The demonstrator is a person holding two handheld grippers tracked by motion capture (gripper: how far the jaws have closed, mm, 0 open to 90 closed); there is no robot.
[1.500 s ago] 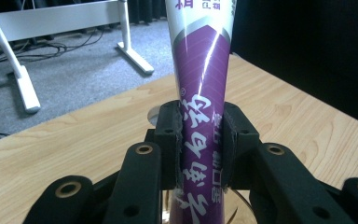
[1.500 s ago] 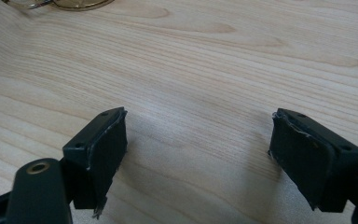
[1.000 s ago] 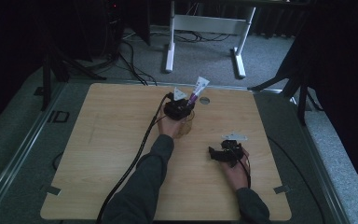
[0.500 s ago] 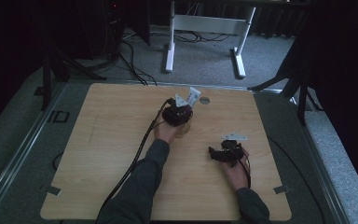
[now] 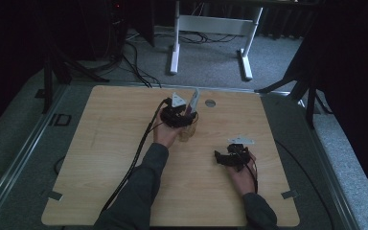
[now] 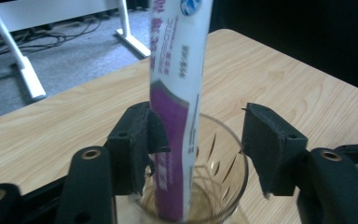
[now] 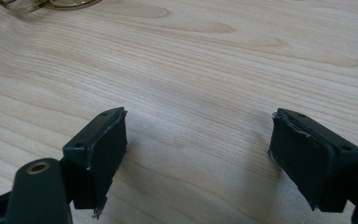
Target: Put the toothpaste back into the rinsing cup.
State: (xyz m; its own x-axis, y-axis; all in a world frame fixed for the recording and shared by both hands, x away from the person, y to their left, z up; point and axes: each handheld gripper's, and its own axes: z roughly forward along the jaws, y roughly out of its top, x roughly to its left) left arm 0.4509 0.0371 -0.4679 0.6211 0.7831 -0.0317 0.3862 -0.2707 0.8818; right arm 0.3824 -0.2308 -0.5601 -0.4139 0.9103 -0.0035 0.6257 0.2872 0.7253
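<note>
**Toothpaste tube standing in glass, jaws spread**

Table of pale wood spans the scene, with a white desk frame on the grey floor beyond it. Near the far edge the left gripper hovers at a clear glass; its jaws have just been opening and stand released. A toothpaste tube rises upright from the glass between them, against one pad, well apart from the other. The right gripper rests nearer, gaping over bare wood.

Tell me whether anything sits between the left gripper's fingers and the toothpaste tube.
Nothing does. The toothpaste tube stands in the glass between the open left gripper fingers, leaning against the left one.
</note>
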